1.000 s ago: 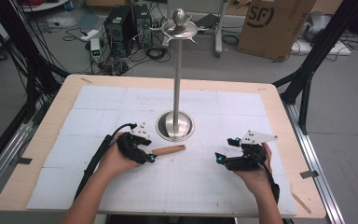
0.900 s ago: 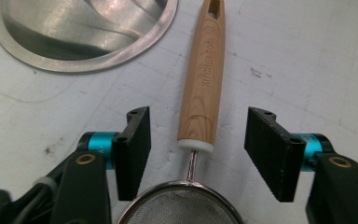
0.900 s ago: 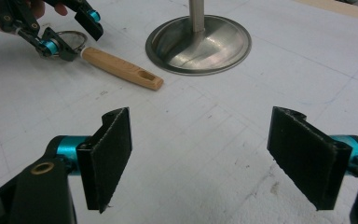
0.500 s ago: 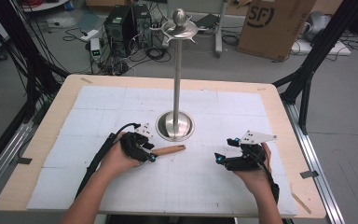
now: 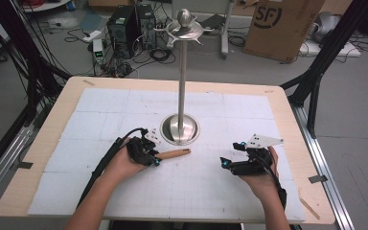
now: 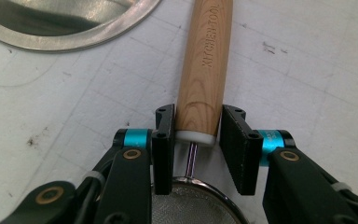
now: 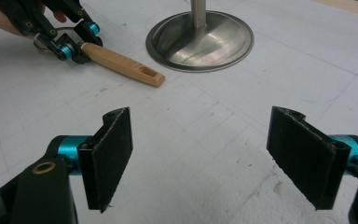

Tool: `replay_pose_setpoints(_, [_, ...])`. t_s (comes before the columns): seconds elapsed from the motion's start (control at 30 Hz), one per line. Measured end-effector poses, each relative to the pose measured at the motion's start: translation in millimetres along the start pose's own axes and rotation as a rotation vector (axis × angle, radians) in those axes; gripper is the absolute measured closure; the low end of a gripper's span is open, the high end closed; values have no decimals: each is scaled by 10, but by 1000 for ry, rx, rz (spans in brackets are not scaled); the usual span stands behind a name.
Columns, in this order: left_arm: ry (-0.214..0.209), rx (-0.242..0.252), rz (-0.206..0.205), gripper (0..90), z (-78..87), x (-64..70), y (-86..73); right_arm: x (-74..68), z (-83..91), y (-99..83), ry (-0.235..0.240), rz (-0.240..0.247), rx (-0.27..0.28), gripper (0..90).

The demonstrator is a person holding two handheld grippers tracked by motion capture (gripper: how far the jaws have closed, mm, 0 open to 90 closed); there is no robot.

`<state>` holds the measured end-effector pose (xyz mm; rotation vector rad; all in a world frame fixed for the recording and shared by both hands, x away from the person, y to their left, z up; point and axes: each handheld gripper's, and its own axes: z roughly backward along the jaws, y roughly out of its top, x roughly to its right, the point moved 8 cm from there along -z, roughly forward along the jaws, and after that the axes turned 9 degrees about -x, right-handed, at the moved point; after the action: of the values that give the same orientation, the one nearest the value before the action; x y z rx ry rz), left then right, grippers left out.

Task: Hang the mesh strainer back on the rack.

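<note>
A small strainer lies on the white mat, its wooden handle point(image 5: 173, 154) pointing right toward the stand's base. In the left gripper view the handle point(image 6: 204, 70) reads "KITCHEN TOOL" and the wire mesh point(image 6: 191, 207) sits under the gripper body. My left gripper point(image 6: 196, 130) is shut on the handle's near end, just past the white collar; in the high view it point(image 5: 155, 160) rests low on the mat. My right gripper point(image 7: 200, 158) stands open and holds nothing, at the front right point(image 5: 225, 163). From it I see the handle point(image 7: 121, 65) farther off to the left.
A tall steel stand rises from a round base point(image 5: 179, 129) at mid-table, with hooks at its top point(image 5: 185, 29). The white mat point(image 5: 220, 201) covers the wooden table point(image 5: 311, 191). Cables, a computer and a cardboard box point(image 5: 280, 24) lie on the floor beyond.
</note>
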<state>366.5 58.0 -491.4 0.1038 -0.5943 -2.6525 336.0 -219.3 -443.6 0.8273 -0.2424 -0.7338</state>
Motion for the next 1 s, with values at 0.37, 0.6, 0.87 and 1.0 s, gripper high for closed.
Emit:
replay_pose_setpoints(0.37, [-3, -32, -3, 689, 51, 14, -48, 1, 8, 0, 1, 0, 2, 224])
replay_pose_setpoints(0.6, [-38, -38, 28, 682, 38, -8, -50, 6, -6, -4, -1, 2, -2, 225])
replay_pose_setpoints(0.87, [-42, -121, 20, 678, 10, -9, 18, 0, -18, -9, -2, 0, -8, 225])
replay_pose_setpoints(1.0, [-59, -125, 21, 665, 15, -8, 25, -3, -16, -10, 0, 0, -8, 226])
